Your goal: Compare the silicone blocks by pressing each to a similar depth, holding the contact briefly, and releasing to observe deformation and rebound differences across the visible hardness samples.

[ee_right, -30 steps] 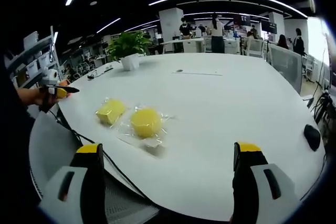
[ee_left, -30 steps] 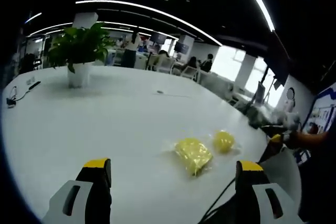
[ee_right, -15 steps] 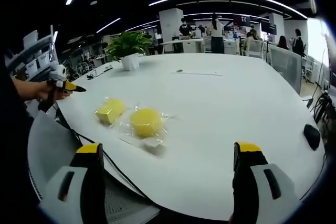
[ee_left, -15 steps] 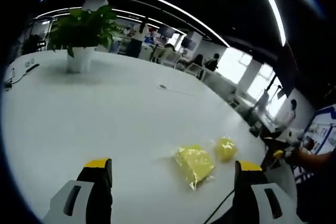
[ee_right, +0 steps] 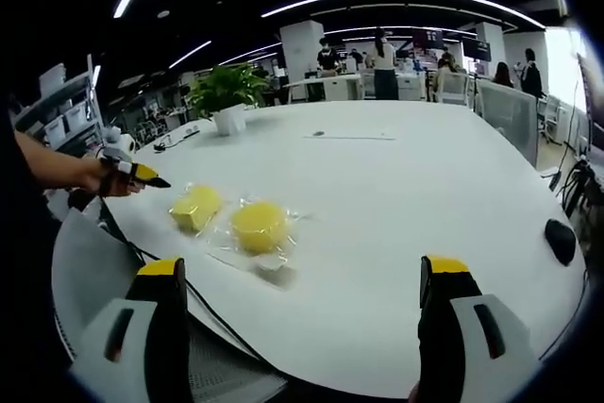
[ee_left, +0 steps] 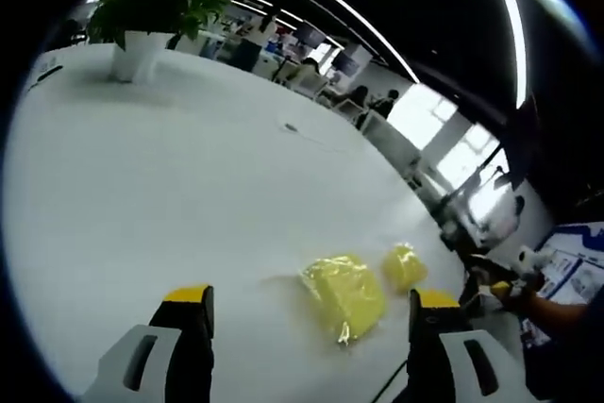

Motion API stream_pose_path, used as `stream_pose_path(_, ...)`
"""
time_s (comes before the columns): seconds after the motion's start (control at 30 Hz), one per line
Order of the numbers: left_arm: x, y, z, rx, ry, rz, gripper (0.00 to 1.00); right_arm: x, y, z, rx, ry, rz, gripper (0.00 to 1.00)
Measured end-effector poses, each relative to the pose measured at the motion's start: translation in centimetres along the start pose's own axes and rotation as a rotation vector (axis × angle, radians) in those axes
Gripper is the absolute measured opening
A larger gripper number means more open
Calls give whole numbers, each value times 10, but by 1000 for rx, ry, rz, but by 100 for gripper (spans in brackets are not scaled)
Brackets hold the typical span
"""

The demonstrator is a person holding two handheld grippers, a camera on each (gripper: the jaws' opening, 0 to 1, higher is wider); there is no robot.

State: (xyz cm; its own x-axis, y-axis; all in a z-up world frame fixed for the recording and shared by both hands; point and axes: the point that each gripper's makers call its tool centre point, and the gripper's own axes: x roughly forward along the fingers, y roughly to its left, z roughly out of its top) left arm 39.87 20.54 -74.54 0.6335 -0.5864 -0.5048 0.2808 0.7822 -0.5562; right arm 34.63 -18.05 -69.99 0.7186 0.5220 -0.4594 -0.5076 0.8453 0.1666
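Observation:
Two yellow silicone blocks in clear plastic bags lie near the edge of a white table (ee_right: 396, 186). The squarish block (ee_left: 344, 294) (ee_right: 195, 208) is the one closer to my left gripper. The rounder block (ee_left: 404, 266) (ee_right: 258, 226) lies just beside it. My left gripper (ee_left: 310, 297) is open and hovers above the table just short of the squarish block. It also appears in the right gripper view, held in a hand (ee_right: 111, 176) left of the blocks. My right gripper (ee_right: 304, 269) is open and empty, some way back from the round block.
A potted plant (ee_left: 142, 16) (ee_right: 225, 96) stands far back on the table. A thin pen-like item (ee_right: 354, 136) lies mid-table and a black object (ee_right: 561, 241) sits at the right edge. A black cable (ee_right: 217, 313) runs along the near edge. People and desks fill the background.
The left gripper has moved in toward the squarish block, its view tipping down at the table. The right gripper has barely moved. Both stay open.

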Motion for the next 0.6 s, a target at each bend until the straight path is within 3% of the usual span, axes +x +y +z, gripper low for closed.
stream_pose_path(0.1,10,2,-2,-2,21,-2,83,0,1,1,-3,3,6,96)
stream_pose_path(0.3,26,6,-1,-21,6,-13,74,1,-2,-3,2,17,9,96)
stream_pose_path(0.53,36,6,0,-89,-16,-30,58,4,-2,-7,1,33,20,96)
stream_pose_path(0.6,39,9,3,-54,-34,-15,51,6,-2,-8,2,40,24,96)
